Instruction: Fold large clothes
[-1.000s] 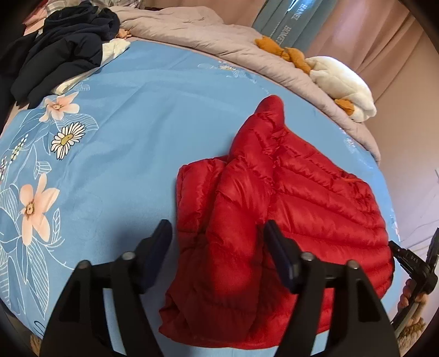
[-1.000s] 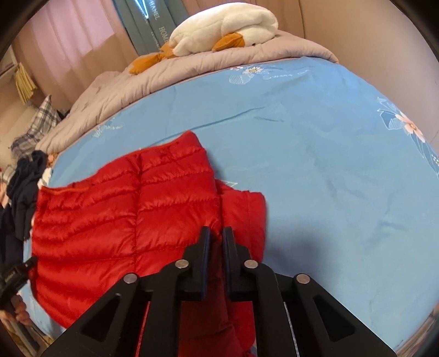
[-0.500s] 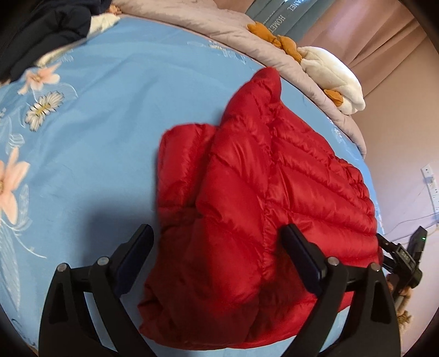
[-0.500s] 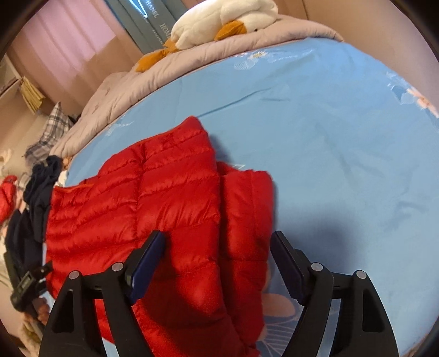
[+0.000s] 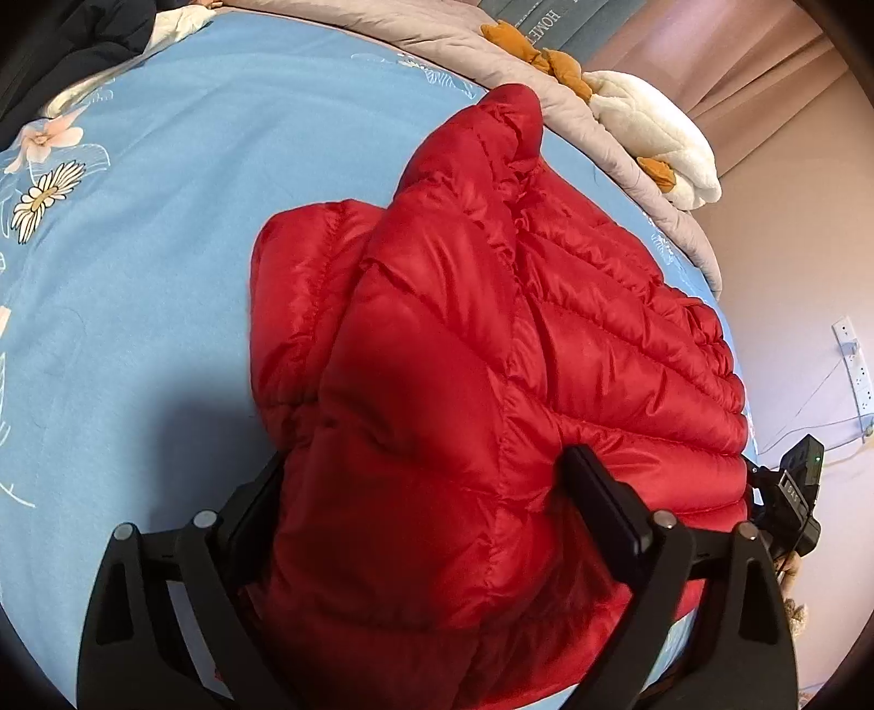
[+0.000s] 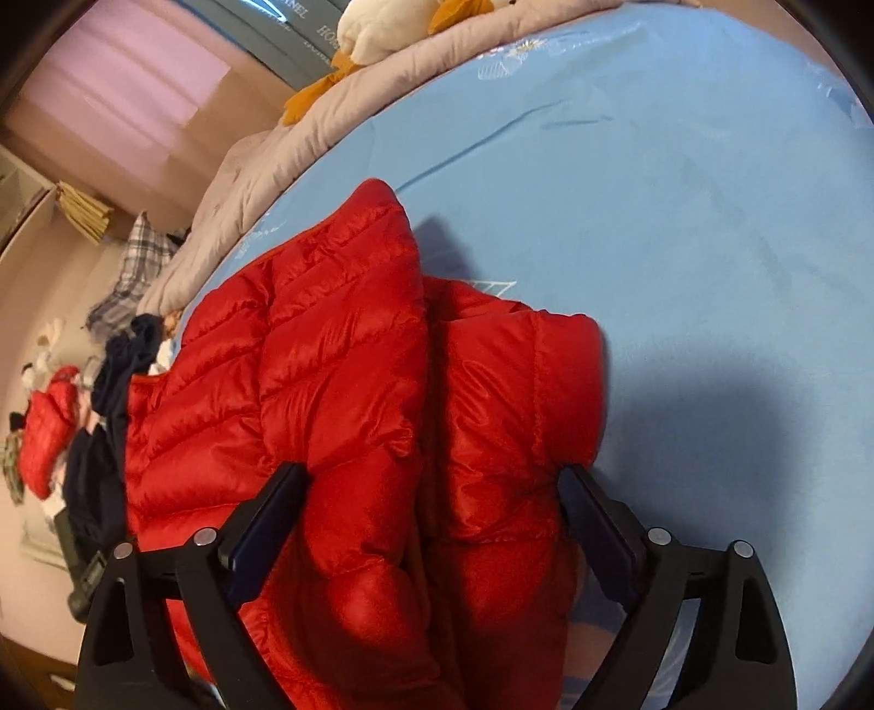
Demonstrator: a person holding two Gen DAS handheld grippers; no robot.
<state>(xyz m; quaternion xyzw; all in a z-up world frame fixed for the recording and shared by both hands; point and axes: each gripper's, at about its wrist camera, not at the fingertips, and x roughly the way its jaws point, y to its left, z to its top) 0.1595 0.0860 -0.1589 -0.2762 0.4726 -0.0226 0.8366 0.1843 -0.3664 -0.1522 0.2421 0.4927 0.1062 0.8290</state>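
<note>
A red quilted puffer jacket (image 5: 491,327) lies folded on the blue flowered bed sheet (image 5: 164,246), a sleeve laid over its body. My left gripper (image 5: 423,464) straddles the near left part of the jacket. Its jaws stand wide and are closing, with puffy fabric filling the gap between them. In the right wrist view the jacket (image 6: 328,355) shows its other near end. My right gripper (image 6: 431,472) is over that end, jaws opening wide with the fabric between them and no pinch to be seen.
A grey quilt (image 5: 437,33) and a white plush duck (image 5: 655,136) lie along the far edge of the bed. Dark clothes (image 5: 82,33) are piled at the far left. Another red garment (image 6: 49,431) lies on the floor beyond the bed. Bare sheet (image 6: 683,218) stretches to the right.
Both grippers have sunk toward the jacket and now straddle its near edge. The right gripper's jaws went from nearly shut to wide apart. The left jaws have also widened.
</note>
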